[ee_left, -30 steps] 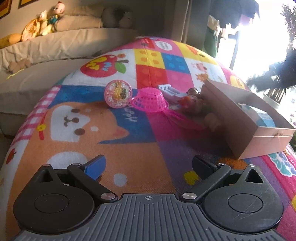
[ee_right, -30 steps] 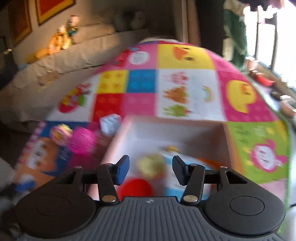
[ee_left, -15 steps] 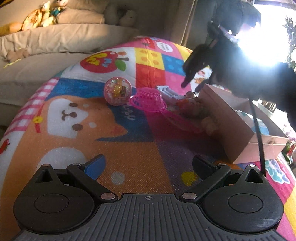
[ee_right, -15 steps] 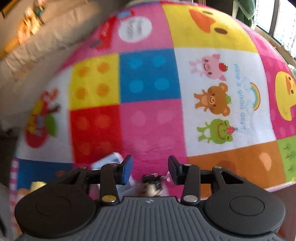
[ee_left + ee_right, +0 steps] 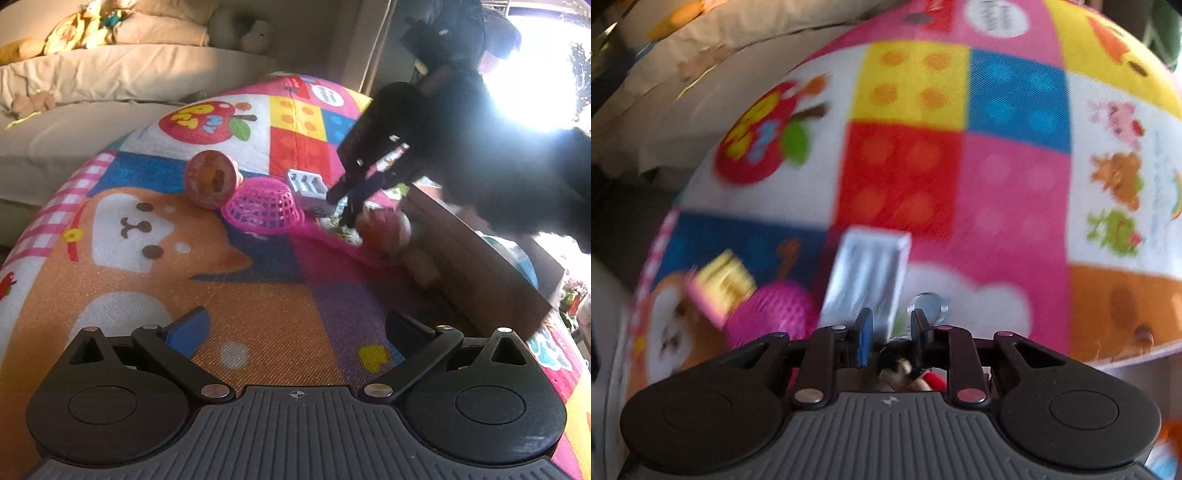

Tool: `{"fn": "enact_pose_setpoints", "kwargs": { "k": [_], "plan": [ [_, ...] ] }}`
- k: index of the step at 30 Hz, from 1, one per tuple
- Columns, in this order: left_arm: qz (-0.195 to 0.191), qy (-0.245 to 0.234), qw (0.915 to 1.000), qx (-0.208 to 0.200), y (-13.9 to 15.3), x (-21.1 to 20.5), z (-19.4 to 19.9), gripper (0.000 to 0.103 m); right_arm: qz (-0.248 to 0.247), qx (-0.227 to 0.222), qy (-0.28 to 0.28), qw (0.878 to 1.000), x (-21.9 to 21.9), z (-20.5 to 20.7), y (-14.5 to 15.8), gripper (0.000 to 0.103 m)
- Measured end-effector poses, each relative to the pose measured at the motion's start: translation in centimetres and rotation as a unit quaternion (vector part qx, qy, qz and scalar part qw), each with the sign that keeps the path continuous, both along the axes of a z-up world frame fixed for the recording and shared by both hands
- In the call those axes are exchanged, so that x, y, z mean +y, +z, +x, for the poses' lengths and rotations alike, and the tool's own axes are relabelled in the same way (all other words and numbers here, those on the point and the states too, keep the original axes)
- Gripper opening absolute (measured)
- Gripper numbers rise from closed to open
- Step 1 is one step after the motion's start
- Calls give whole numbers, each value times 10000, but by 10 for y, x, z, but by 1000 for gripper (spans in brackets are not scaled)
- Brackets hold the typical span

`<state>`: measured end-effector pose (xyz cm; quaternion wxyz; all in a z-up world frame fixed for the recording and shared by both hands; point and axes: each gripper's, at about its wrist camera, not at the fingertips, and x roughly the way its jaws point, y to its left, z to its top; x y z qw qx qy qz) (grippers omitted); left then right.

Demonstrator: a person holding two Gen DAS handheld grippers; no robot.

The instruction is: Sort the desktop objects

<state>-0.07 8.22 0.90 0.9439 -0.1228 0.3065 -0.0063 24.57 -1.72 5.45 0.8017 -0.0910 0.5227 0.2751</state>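
Note:
On the colourful play mat lie a pink glitter ball point(image 5: 211, 179), an upturned pink mesh basket point(image 5: 263, 209), a white tray-like charger point(image 5: 307, 185) and a small doll in red point(image 5: 384, 229) beside a cardboard box point(image 5: 480, 266). My left gripper point(image 5: 295, 328) is open and empty, low over the mat's near part. My right gripper point(image 5: 891, 334) reaches down over the doll point(image 5: 905, 371); its jaws are narrowed around the doll's top, contact unclear through blur. The charger point(image 5: 866, 275) and basket point(image 5: 772, 314) lie just ahead of it. It also shows dark in the left wrist view point(image 5: 343, 206).
A beige sofa point(image 5: 110, 85) with pillows and plush toys stands behind the mat. The box holds a blue-and-white item point(image 5: 517, 258). Bright window glare fills the upper right. A small clear round piece point(image 5: 929, 304) lies by the right fingertips.
My right gripper left the box, swung left and came down over the doll, its jaws narrowing. The glitter ball has rolled slightly. My left gripper has stayed open and almost still.

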Motion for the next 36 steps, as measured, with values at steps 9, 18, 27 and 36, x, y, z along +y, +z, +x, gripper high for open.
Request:
{"fn": "enact_pose_setpoints", "kwargs": {
  "k": [9,18,27,36],
  "plan": [
    [-79,-3,10000,-15,-1,3,0,103,745,-831,580,9921,-91,-113,68,32],
    [33,-3,10000,34,-1,1,0,103,381,-1598,-1779,9702,-249,-175,55,48],
    [48,-6,10000,45,-2,1,1,103,1027,-1547,-1360,9731,-190,-153,15,68],
    [-60,4,10000,8,-2,3,0,103,1313,-1749,-126,9757,-117,-162,4,64]
  ]
}}
